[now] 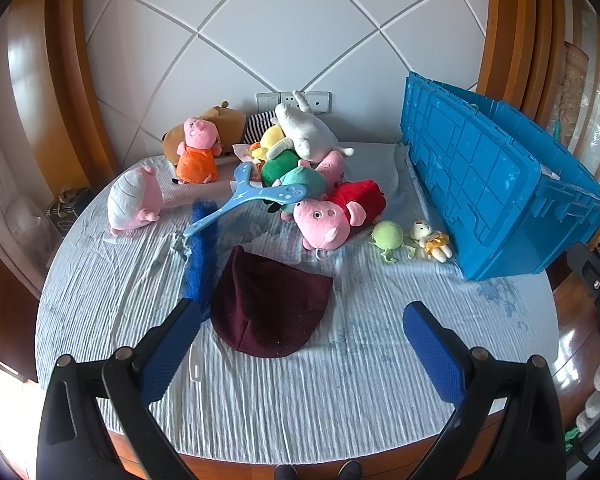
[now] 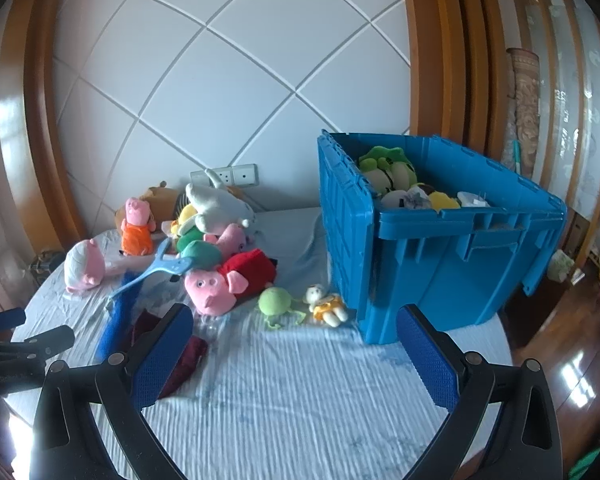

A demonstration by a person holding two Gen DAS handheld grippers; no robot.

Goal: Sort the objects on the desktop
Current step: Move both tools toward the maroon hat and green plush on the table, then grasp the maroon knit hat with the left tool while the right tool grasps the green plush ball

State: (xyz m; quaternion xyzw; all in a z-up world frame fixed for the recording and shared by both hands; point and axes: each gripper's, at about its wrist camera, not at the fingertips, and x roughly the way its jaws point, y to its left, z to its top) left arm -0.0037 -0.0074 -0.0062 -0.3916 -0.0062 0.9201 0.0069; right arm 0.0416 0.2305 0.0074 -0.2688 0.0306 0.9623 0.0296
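A pile of plush toys (image 1: 300,160) lies at the back of the cloth-covered round table (image 1: 340,380). In front of the pile are a pink pig in red (image 1: 336,212), a maroon knit hat (image 1: 270,304), a blue feathery duster (image 1: 202,256) and a light blue plastic swatter (image 1: 244,196). A small green plush (image 1: 387,236) and a tiny bear (image 1: 430,240) lie beside the blue crate (image 1: 492,184). My left gripper (image 1: 302,316) is open just above the hat. My right gripper (image 2: 294,318) is open over bare cloth, near the crate (image 2: 440,248), which holds several plush toys (image 2: 392,180).
A pink-and-white plush (image 1: 134,200) and an orange-dressed pig (image 1: 198,152) lie at the left of the table. Wall sockets (image 1: 294,100) sit behind the pile. The table's wooden rim (image 1: 572,328) shows at the right. My left gripper's body (image 2: 16,344) appears at the right wrist view's left edge.
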